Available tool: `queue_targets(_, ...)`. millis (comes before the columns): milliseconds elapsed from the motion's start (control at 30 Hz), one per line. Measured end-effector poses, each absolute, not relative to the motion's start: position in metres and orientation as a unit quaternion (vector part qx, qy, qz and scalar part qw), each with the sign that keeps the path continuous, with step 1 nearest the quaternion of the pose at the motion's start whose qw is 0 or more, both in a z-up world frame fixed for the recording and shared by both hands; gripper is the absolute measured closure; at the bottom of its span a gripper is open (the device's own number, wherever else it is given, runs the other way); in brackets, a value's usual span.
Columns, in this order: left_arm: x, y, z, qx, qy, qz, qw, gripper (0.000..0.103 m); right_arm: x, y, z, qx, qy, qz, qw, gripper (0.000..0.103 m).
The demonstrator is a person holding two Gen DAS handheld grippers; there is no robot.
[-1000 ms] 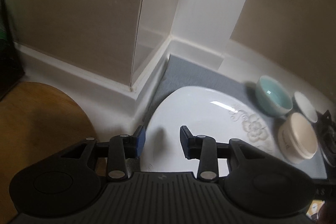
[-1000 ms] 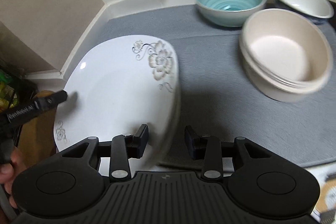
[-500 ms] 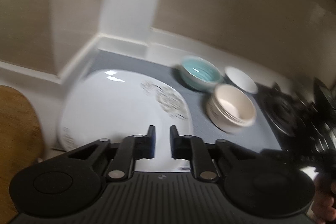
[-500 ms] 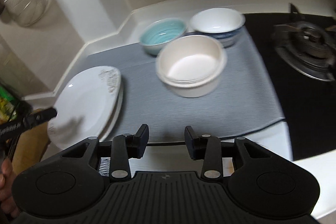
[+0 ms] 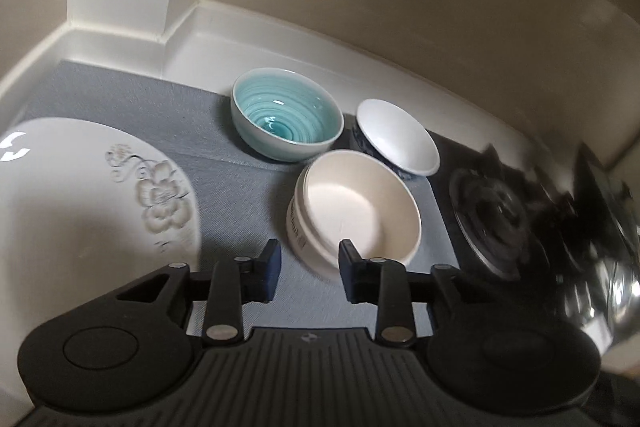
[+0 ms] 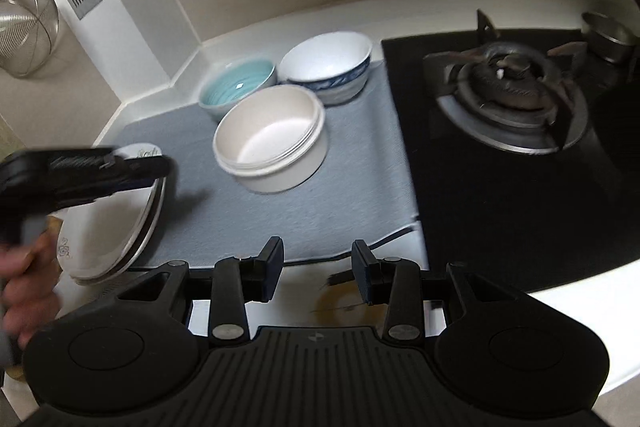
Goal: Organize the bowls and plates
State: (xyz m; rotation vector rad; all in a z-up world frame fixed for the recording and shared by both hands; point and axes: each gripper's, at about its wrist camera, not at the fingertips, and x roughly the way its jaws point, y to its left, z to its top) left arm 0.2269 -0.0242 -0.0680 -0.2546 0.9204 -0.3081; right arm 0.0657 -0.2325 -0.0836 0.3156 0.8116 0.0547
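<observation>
At 12 o'clock of left gripper [image 5: 307,269]: cream bowl [image 5: 354,211] | both grippers' jaws apart, empty, left's just opened | risk: off-centre rim pinch tips bowl into teal bowl [image 5: 286,119]; right gripper [image 6: 318,269] idle.

Both wrist views look steeply down over their own jaws. The left sits near the cream bowl [image 5: 354,213]; the right hangs farther back. They share the grey mat [image 6: 344,195], bowls and burner [image 6: 508,91].

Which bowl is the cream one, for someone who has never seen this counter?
Find the gas burner; left of it lies a grey mat. Three bowls cluster at its back, and the cream bowl sits nearest the front. It alone has straight, ridged sides and no blue or turquoise.
</observation>
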Motion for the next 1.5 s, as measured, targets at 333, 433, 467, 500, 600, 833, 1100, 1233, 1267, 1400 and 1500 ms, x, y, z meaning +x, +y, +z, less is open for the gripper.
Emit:
queue_targets(333, 0.252, -0.051, -0.095, -0.131, 0.472, -0.086, 0.868, 0.064, 0.07, -0.29, -0.072, 0.139, 0.381, 0.053, 0.913, 0.062)
queue_targets(433, 0.246, -0.054, -0.092, -0.128, 0.472, -0.089, 0.868, 0.084, 0.073, -0.295, -0.072, 0.137, 0.383, 0.071, 0.911, 0.062)
queue_targets(467, 0.243, -0.055, -0.09, -0.127, 0.474, -0.087, 0.867, 0.086, 0.074, -0.295, -0.072, 0.137, 0.383, 0.077, 0.91, 0.062)
queue_targets(500, 0.24, -0.057, -0.088, -0.123, 0.476, -0.085, 0.867, 0.088, 0.075, -0.296, -0.072, 0.136, 0.383, 0.082, 0.91, 0.062)
queue_targets(600, 0.225, -0.055, -0.084, -0.125, 0.482, -0.081, 0.864, 0.088, 0.079, -0.299, -0.073, 0.137, 0.386, 0.097, 0.907, 0.062)
queue_targets(833, 0.179, -0.052, -0.076, -0.131, 0.505, -0.085, 0.849, 0.096, 0.082, -0.304, -0.075, 0.142, 0.386, 0.128, 0.902, 0.062)
queue_targets(1100, 0.144, -0.057, -0.07, -0.116, 0.493, -0.078, 0.859, 0.075, 0.084, -0.302, -0.087, 0.148, 0.397, 0.152, 0.893, 0.062)
queue_targets(1233, 0.162, -0.061, -0.065, -0.129, 0.472, -0.043, 0.871, 0.062, 0.087, -0.302, -0.088, 0.156, 0.396, 0.157, 0.891, 0.062)
queue_targets(1267, 0.169, -0.061, -0.067, -0.135, 0.475, -0.034, 0.869, 0.062, 0.087, -0.302, -0.088, 0.156, 0.396, 0.156, 0.892, 0.062)
queue_targets(1400, 0.191, -0.066, -0.078, -0.141, 0.49, -0.016, 0.86, 0.062, 0.086, -0.303, -0.085, 0.153, 0.399, 0.148, 0.892, 0.062)
queue_targets(1500, 0.196, -0.072, -0.082, -0.134, 0.498, -0.021, 0.857, 0.064, 0.084, -0.307, -0.083, 0.156, 0.395, 0.145, 0.894, 0.062)
